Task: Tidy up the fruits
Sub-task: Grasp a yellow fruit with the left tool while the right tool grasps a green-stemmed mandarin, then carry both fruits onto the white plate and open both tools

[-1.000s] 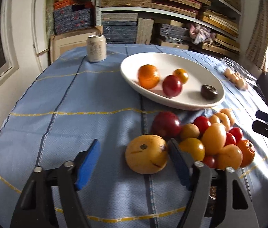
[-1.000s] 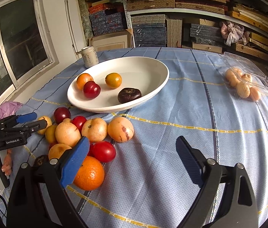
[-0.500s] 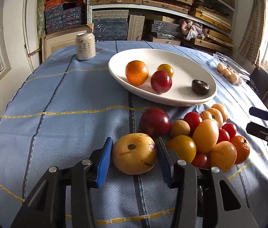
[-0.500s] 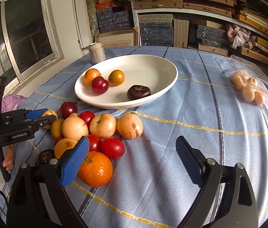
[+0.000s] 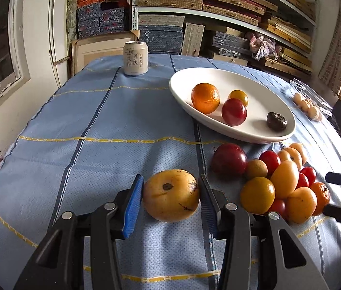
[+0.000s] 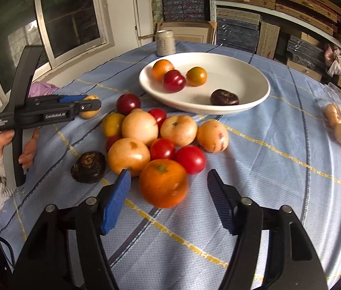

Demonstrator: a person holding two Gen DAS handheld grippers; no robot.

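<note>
Your left gripper [image 5: 171, 199] had its blue pads pinching the yellow blemished fruit [image 5: 171, 195] on the blue tablecloth [image 5: 98, 125], one pad at its 9 o'clock, the other at its 3; that fruit sat apart from the fruit pile [image 5: 281, 181], which lay at its 3 o'clock. Your right gripper [image 6: 168, 194] had its jaws just closing around the orange [image 6: 162, 185] at the pile's near edge; the pads were still spread, a gap showing on each side of the orange, no contact seen. The white plate [image 6: 247, 72] stood at 12 o'clock from the pile, holding an orange fruit [image 6: 162, 68], a red one [image 6: 174, 81], a small yellow-orange one [image 6: 196, 76] and a dark brown one [image 6: 224, 97]. A dark brown fruit [image 6: 88, 167] lay on the cloth at 9 o'clock of the orange; a drink can [image 5: 135, 58] stood at 11 o'clock of the plate in the left view; a clear bag of pale round things [image 6: 340, 125] lay at 3 o'clock. Your hand [image 6: 25, 149] held the left tool's handle.
</note>
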